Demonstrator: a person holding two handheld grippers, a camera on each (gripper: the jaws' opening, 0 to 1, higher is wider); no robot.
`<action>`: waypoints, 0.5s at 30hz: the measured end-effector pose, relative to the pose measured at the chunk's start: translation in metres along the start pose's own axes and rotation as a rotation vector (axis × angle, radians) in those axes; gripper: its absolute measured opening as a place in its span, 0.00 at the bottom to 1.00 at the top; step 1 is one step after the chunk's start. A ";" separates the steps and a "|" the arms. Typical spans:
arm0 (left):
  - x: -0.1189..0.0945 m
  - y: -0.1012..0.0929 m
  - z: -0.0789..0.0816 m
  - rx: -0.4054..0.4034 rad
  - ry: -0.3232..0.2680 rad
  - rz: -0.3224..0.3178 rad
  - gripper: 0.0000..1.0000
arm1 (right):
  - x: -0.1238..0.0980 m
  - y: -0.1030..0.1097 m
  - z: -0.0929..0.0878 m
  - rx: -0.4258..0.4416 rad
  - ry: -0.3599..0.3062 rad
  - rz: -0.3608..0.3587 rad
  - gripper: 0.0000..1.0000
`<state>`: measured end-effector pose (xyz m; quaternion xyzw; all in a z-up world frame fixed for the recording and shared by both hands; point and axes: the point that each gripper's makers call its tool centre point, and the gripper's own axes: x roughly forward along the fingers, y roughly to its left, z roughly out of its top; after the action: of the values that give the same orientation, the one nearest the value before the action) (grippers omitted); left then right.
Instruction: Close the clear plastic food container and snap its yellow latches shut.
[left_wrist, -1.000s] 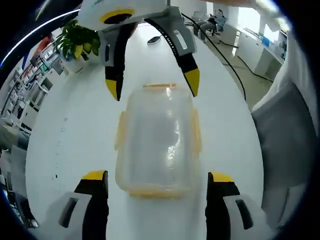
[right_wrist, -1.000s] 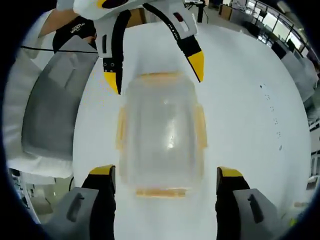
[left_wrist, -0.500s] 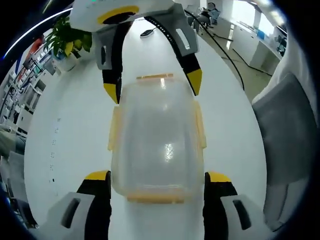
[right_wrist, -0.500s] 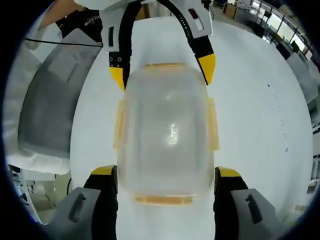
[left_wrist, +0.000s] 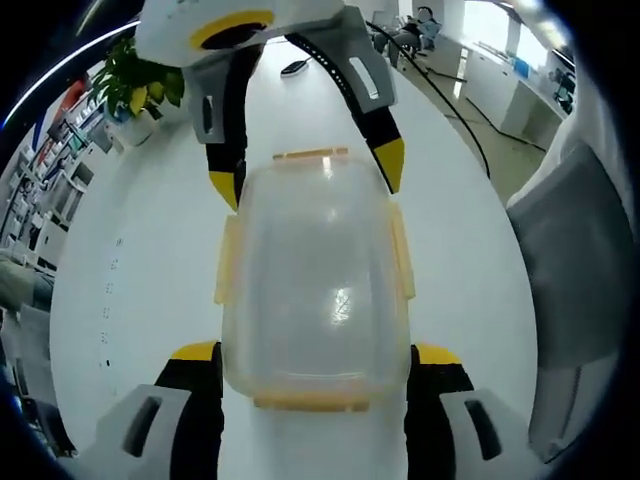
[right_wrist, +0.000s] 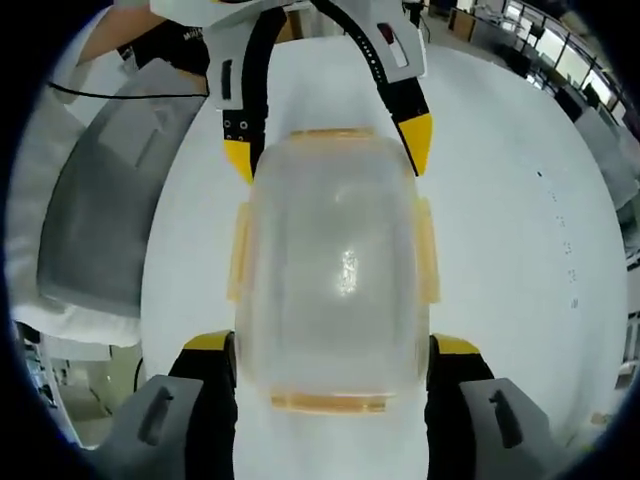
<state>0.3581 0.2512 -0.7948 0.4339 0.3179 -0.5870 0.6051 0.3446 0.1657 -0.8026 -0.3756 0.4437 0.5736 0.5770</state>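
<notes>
- Left gripper view: the clear plastic food container (left_wrist: 315, 275) is seen standing on a white table (left_wrist: 150, 250), with its lid on top and yellow latches (left_wrist: 226, 262) showing along all four sides.
- The left gripper (left_wrist: 312, 352) is held spread wide, its two yellow-tipped jaws set to either side of the container's near end, right against its side walls; nothing is clamped between them.
- The right gripper (left_wrist: 305, 175) is seen coming in from the far side, likewise spread, its yellow tips flanking the container's far end.
- A potted plant (left_wrist: 140, 85) is seen near the table's far left edge, and a small dark object (left_wrist: 295, 67) lies farther along the table.
- Right gripper view: the same container (right_wrist: 335, 270) is framed from the opposite end, between the right gripper's (right_wrist: 335, 348) own parted jaws.
- The left gripper (right_wrist: 330, 150) is seen opposite, its tips beside the far corners of the lid.
- A grey garment (right_wrist: 105, 190) of the person is seen beside the table.
</notes>
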 end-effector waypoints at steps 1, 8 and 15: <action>0.000 0.000 0.000 0.001 -0.004 0.001 0.71 | 0.000 0.000 0.000 0.000 -0.005 -0.002 0.74; -0.004 -0.005 -0.004 -0.022 -0.041 0.014 0.71 | 0.002 0.004 0.007 -0.010 -0.018 -0.001 0.74; -0.012 -0.010 -0.018 -0.037 -0.045 0.024 0.71 | 0.007 0.012 0.022 -0.029 0.010 0.001 0.74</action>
<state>0.3493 0.2727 -0.7933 0.4132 0.3096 -0.5832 0.6271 0.3342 0.1894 -0.8013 -0.3865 0.4383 0.5783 0.5693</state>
